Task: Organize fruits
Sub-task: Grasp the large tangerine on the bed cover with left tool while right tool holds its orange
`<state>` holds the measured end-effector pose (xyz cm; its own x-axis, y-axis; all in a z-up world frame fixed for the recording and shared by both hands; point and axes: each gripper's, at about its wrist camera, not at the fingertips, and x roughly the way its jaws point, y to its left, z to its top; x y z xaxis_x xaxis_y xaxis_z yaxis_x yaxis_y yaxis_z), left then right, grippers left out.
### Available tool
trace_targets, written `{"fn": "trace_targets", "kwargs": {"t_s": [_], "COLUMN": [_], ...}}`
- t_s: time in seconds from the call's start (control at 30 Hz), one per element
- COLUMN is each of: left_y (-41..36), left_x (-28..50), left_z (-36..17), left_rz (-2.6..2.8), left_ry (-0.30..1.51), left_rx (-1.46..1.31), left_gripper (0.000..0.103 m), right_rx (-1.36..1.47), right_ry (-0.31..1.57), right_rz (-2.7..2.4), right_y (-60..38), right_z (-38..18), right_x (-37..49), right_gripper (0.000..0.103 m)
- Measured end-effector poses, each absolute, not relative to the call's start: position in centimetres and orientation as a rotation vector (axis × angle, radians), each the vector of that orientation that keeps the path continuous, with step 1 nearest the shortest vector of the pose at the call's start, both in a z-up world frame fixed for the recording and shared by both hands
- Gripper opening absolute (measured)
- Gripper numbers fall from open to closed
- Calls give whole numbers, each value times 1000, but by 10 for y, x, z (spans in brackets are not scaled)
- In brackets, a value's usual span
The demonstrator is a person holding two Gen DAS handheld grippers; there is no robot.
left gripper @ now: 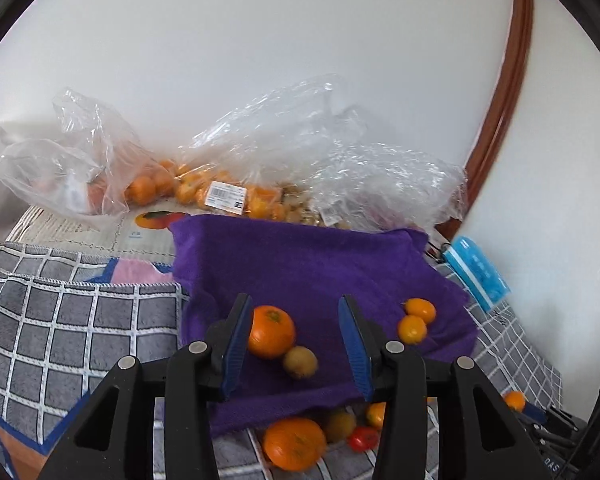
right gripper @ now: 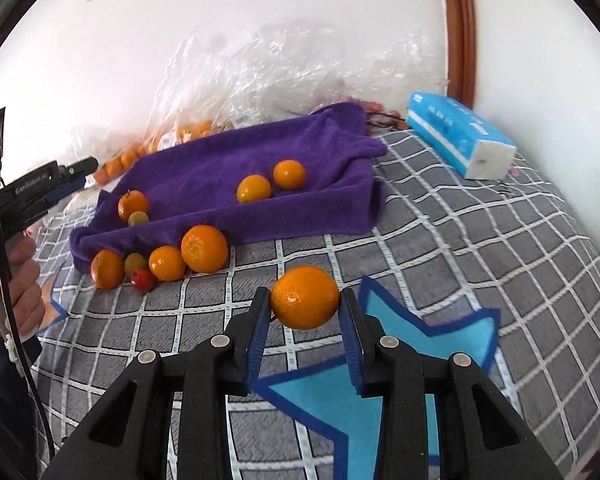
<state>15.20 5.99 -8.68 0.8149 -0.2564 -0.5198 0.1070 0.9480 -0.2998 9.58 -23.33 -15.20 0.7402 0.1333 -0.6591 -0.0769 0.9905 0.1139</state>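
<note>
Hovering over the purple towel, the left gripper stands spread, an orange just inside its left finger. Right gripper pinches a mandarin above the checked blanket, white wall ahead.

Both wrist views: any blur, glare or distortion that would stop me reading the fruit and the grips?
Left wrist view: strong fisheye bending, the door frame curves; near orange is smeared, plastic bags glare. Right wrist view: white wall overexposed, bags washed out, yet the right gripper shut on its orange reads sharply.
</note>
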Motion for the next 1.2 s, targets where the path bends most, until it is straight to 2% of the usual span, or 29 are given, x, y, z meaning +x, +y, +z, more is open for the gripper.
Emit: {"fn": "trace_targets", "kwargs": {"t_s": [0.1,0.37,0.63,0.67,0.7,0.9,1.1,1.2], "left_y": [49,40,22,23,26,42,38,39], "left_x": [134,114,128,128,127,120,122,121], "left_z": [-91,-135,-154,-153,-152,-153,-156,-156], "left_rz": [-183,-175,-125,-132,-141,-166,-156,-152], "left_ry": [596,764,862,858,853,843,853,851], "left_rx": [-194,-156,-57,-68,-85,-172,-171,-174], "left_gripper": [46,46,46,41,40,39,40,40], "right_rx": [70,88,-16,-25,-30,-8,32,15], "right_ry": [707,720,775,778,779,802,823,817], "right_rz": [104,147,178,181,179,179,168,157], "right_y": [-236,-228,-215,-214,-213,-215,-225,-223], "right_z": [-148,-163,-174,-176,-177,-184,-185,-185], "right_x": [86,75,71,71,72,75,77,78], "right_gripper": [34,34,34,34,34,34,40,47]}}
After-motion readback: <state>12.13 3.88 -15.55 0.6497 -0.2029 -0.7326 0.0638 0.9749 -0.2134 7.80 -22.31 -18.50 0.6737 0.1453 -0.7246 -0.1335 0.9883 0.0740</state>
